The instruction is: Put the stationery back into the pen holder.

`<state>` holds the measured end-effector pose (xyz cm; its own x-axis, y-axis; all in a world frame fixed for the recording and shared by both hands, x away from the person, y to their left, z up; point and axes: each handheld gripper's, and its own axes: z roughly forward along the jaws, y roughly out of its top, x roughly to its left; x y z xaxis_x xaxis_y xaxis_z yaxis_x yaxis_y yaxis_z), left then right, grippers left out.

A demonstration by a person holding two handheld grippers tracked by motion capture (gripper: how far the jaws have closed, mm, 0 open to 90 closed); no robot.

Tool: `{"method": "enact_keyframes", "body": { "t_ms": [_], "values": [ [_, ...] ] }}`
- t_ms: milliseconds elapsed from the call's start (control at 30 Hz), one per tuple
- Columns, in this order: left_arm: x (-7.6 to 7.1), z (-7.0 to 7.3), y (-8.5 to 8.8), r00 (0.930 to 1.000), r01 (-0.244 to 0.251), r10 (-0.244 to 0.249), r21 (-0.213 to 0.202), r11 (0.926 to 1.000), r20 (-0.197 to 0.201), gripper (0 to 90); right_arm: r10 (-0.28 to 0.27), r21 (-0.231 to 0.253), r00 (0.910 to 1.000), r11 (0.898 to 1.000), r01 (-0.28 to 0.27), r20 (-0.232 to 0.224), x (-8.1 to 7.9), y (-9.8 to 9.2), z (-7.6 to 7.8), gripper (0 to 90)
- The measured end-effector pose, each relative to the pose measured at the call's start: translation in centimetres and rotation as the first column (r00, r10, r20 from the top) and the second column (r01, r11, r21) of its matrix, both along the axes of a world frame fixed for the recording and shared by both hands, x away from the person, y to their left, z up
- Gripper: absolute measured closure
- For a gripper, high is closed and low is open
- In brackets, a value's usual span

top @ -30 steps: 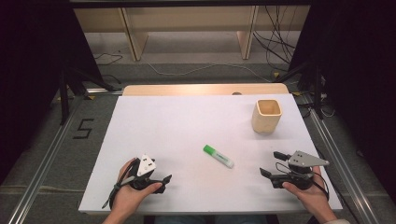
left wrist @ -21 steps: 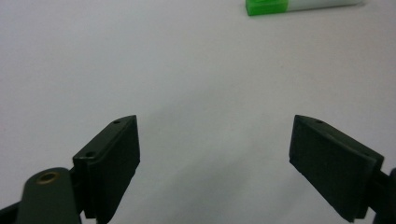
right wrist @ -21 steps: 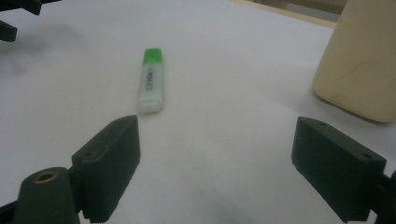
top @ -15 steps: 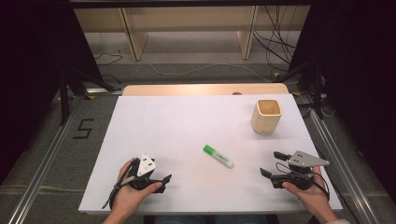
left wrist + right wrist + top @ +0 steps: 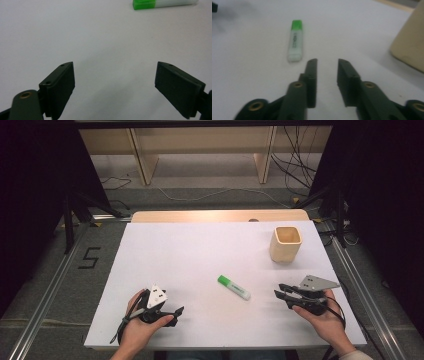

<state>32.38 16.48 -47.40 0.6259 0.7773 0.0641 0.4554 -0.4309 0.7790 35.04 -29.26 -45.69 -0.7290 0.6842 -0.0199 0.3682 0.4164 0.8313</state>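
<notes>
High view: the green highlighter (image 5: 233, 287) lies mid-table, its long axis running from far-left to near-right, white end toward the right gripper (image 5: 280, 293), which looks the nearer; the left gripper (image 5: 178, 314) rests at the near-left. A wooden cup (image 5: 285, 243) stands far-right.

Left gripper view: jaws spread wide, empty; the highlighter (image 5: 165, 3) lies ahead, to the right.

Right gripper view: jaws slightly parted, holding nothing; the highlighter (image 5: 295, 43) lies just ahead-left, lengthwise.

The white table (image 5: 200, 250) is bright and evenly lit from above, while the floor around it is dim and the far corners are almost black. Shadows on the table are soft and pale. In both gripper views the picture is soft: the green marker (image 5: 295, 41) is a little blurred, and the near jaws too.
</notes>
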Motion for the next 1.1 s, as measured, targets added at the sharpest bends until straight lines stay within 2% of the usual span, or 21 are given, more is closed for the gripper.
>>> {"method": "enact_keyframes", "body": {
  "t_ms": [100,200,300,733,767,800,900,1000,1100],
  "values": [
    [0.1,0.1,-0.1,1.0,-0.001,0.001,0.0,1.0,0.004,16.2,0.033,-0.04,0.9972,0.999,-0.036,-0.068,0.8,1.1,-0.2,84.7],
    [0.0,0.1,-0.1,1.0,-0.005,0.005,-0.001,1.0,0.005,16.2,0.046,-0.073,0.9938,0.996,-0.054,-0.101,1.5,2.2,-0.4,90.0],
    [0.0,0.1,-0.1,1.0,-0.004,0.004,-0.001,1.0,0.006,16.2,0.055,-0.095,0.9927,0.993,-0.065,-0.107,2.2,3.1,-0.4,90.0],
    [0.2,0.0,-0.2,1.0,-0.004,0.004,-0.007,1.0,0.005,16.3,0.056,-0.117,0.9902,0.991,-0.071,-0.128,4.1,6.0,-0.2,90.0],
    [0.2,0.0,-0.2,1.0,-0.004,0.004,-0.005,1.0,0.004,16.3,0.061,-0.116,0.9892,0.99,-0.077,-0.133,4.2,6.3,-0.1,88.8],
    [0.2,0.0,-0.2,1.0,-0.004,0.004,-0.005,1.0,0.005,16.3,0.053,-0.129,0.9878,0.989,-0.072,-0.146,4.5,6.8,0.1,81.5],
    [0.2,0.0,-0.2,1.0,-0.005,0.005,-0.007,1.0,0.007,16.3,0.051,-0.16,0.981,0.984,-0.082,-0.187,5.1,7.7,0.6,70.6],
    [0.2,0.0,-0.2,1.0,-0.008,0.008,-0.01,0.9999,0.005,16.3,0.039,-0.189,0.971,0.978,-0.086,-0.236,5.8,8.6,1.1,62.4],
    [0.2,0.0,-0.2,1.0,-0.008,0.008,-0.011,0.9999,0.005,16.3,0.042,-0.235,0.958,0.965,-0.112,-0.284,6.5,9.8,1.3,57.5]
  ]
}}
